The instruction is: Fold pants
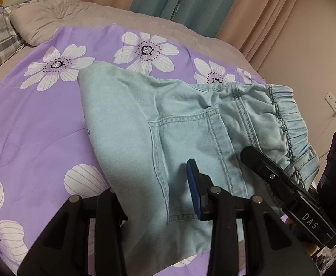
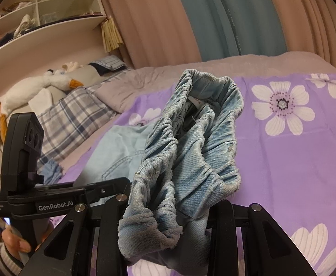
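Left wrist view: a bed with a purple sheet printed with white flowers (image 1: pixel 41 138) carries the pale blue denim pants with an elastic waistband (image 1: pixel 168 119), folded, back pocket up. The left gripper (image 1: pixel 149 197) clamps the fabric's near edge. The right gripper (image 2: pixel 168 234) pinches the bunched waistband, lifted above the sheet. A hand (image 2: pixel 16 241) holds the left tool's handle.

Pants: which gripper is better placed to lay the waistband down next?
Right, probably. The right gripper grips the bunched waistband, lifted over bare flowered sheet. The left gripper holds the pants by the back pocket instead.
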`<state>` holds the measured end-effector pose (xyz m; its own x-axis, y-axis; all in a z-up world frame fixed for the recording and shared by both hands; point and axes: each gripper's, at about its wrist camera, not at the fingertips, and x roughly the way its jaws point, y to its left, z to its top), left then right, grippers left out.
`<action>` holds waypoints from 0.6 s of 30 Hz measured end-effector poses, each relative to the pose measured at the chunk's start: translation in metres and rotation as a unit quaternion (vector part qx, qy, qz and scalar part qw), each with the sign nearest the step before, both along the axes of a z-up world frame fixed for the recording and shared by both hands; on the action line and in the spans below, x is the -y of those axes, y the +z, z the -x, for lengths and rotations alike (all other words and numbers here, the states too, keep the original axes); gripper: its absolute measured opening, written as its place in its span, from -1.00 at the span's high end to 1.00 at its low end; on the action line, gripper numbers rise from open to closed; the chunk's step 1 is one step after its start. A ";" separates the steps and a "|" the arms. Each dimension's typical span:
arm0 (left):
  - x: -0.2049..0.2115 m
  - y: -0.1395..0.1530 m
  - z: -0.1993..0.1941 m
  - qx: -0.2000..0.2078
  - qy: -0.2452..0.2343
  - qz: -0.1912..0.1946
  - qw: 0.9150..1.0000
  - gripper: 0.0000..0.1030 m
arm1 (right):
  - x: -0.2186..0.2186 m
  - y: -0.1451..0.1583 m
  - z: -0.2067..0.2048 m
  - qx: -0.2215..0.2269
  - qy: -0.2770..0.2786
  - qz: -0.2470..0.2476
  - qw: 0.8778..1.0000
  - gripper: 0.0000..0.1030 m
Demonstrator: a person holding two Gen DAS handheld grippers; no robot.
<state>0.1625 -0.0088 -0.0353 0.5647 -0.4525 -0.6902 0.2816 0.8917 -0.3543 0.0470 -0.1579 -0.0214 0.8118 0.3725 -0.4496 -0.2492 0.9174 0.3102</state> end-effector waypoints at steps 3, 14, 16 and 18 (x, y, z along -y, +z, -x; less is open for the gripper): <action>0.002 -0.006 -0.006 -0.003 -0.003 -0.005 1.000 0.32 | 0.001 -0.004 -0.005 -0.006 -0.003 -0.003 1.000 0.34; 0.007 -0.028 -0.031 -0.025 -0.002 -0.015 1.000 0.32 | 0.004 -0.026 -0.024 -0.036 -0.014 -0.020 0.999 0.34; 0.007 -0.031 -0.035 -0.027 -0.002 -0.019 0.999 0.32 | 0.003 -0.029 -0.027 -0.039 -0.015 -0.021 0.999 0.34; 0.006 -0.035 -0.038 -0.030 0.000 -0.019 0.999 0.32 | 0.001 -0.032 -0.030 -0.042 -0.015 -0.020 0.999 0.34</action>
<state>0.2005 -0.0153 -0.0703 0.5213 -0.4252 -0.7399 0.2613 0.9049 -0.3360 0.0773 -0.1588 -0.0533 0.7834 0.3669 -0.5017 -0.1925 0.9107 0.3655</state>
